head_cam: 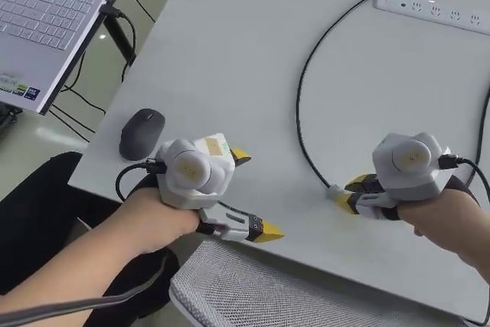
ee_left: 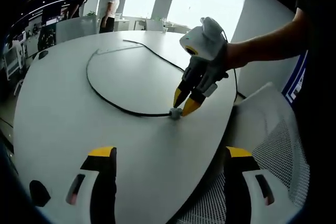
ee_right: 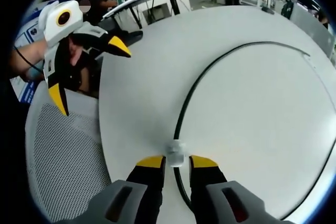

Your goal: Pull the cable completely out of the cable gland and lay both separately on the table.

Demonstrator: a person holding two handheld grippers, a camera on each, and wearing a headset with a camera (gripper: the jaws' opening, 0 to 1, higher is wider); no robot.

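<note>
Right claw (ee_right: 177, 161): jaws parted by only a narrow gap, with nothing clamped between them. The small pale cable gland (ee_right: 176, 151) lies on the desk (head_cam: 230, 59) just ahead of the yellow fingertips (ee_right: 152, 161); whether they touch it cannot be told. The black cable (head_cam: 298, 109) is threaded through the gland. Its short tail runs back along the gap between the jaws, narrower than that gap. Its long run leaves the gland and sweeps in a wide arc across the desk toward the white power strip (head_cam: 432, 11) at the far edge. Left claw (ee_left: 170, 153): jaws spread wide and empty, held over the near desk edge, well apart from the gland and pointing toward it; in the left gripper view the right claw stands tips-down at the gland. Surroundings: a dark mouse (head_cam: 142, 133) beside the left claw, an open laptop (head_cam: 46, 21) on a stand off the desk's left edge, and a grey mesh chair (head_cam: 253, 296) below the near edge.
</note>
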